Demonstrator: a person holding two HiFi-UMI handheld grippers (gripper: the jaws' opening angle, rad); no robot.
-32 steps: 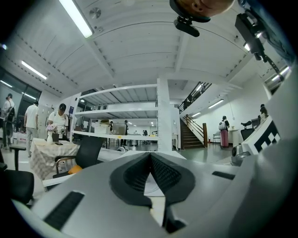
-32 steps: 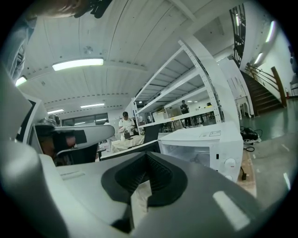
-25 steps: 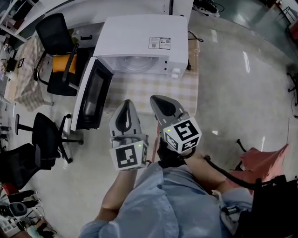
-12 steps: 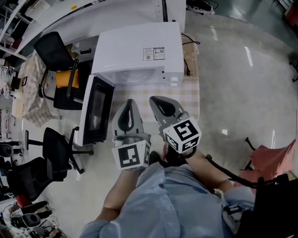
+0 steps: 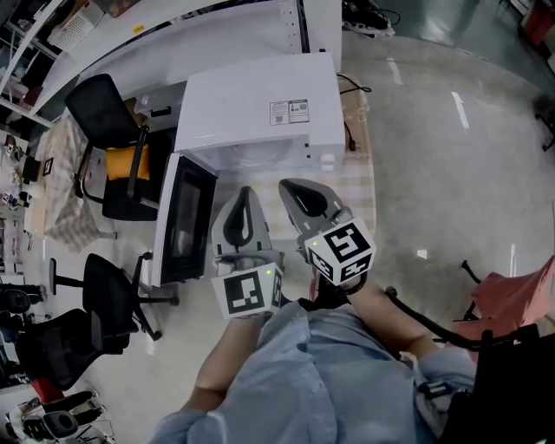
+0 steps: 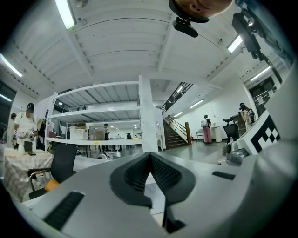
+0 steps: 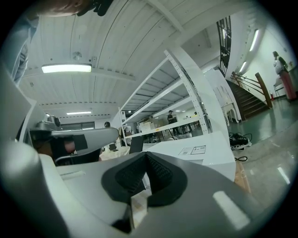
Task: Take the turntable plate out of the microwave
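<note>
A white microwave (image 5: 260, 104) stands on a checkered tablecloth (image 5: 357, 186), its door (image 5: 186, 227) swung open to the left. In the open cavity the pale round turntable plate (image 5: 256, 156) shows only faintly. My left gripper (image 5: 244, 194) and right gripper (image 5: 291, 185) hover side by side just in front of the opening, pointing at it, touching nothing. In the left gripper view the left gripper (image 6: 150, 155) has its jaws meeting with nothing between them. The right gripper (image 7: 145, 155) looks the same in its own view, with the microwave's top (image 7: 200, 148) beyond it.
Black office chairs (image 5: 113, 130) (image 5: 113, 286) stand left of the open door, one with an orange cushion. A white shelf unit (image 5: 260, 22) rises behind the microwave. A reddish cloth (image 5: 512, 303) lies on the floor at right. People stand far off in both gripper views.
The microwave's open front now lies closer to both grippers' tips than a second ago. Both grippers have stayed shut and empty.
</note>
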